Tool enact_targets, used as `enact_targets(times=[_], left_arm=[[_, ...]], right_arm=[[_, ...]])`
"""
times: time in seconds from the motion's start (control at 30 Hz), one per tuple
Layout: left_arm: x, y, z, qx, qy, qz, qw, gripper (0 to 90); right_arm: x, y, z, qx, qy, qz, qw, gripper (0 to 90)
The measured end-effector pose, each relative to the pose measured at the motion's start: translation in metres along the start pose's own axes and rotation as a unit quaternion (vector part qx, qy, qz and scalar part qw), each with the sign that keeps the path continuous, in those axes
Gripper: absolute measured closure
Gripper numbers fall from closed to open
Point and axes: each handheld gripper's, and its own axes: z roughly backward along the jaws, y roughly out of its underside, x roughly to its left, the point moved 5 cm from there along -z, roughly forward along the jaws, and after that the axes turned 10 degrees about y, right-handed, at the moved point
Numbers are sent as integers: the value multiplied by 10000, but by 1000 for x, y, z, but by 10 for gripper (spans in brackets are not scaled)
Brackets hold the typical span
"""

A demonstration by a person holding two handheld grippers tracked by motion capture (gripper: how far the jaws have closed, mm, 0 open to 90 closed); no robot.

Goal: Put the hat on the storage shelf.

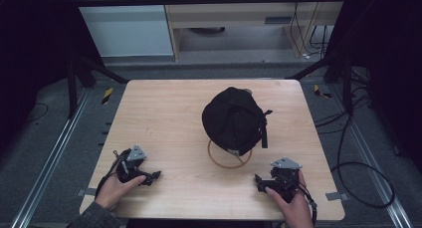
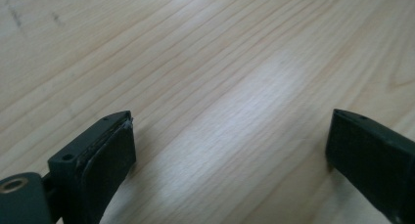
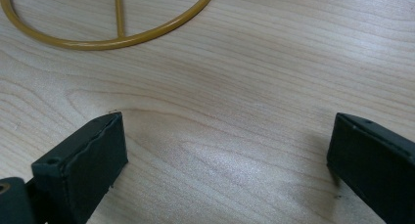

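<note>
High view: a black cap (image 1: 234,119) sits on a gold wire stand (image 1: 229,160) mid-table, a bit to the far right. The left gripper (image 1: 152,176) and right gripper (image 1: 260,181) rest at the near corners of the wooden table (image 1: 164,113), well apart from the cap.

Left gripper view: jaws spread wide over bare wood, nothing between them.

Right gripper view: jaws spread too, with the stand's ring (image 3: 105,40) just ahead.

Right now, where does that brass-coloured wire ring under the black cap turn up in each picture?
High view: the wire ring lies at table centre, under the black cap.
Left gripper view: not in it.
Right gripper view: top left.
Shared landmark: the wooden table.
</note>
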Motion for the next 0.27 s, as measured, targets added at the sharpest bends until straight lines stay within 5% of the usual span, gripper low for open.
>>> enact_targets(times=[0.27], left_arm=[[6,2,0,-174,39,-39,9998,9]], right_arm=[[0,0,0,0,1,1,10000,15]])
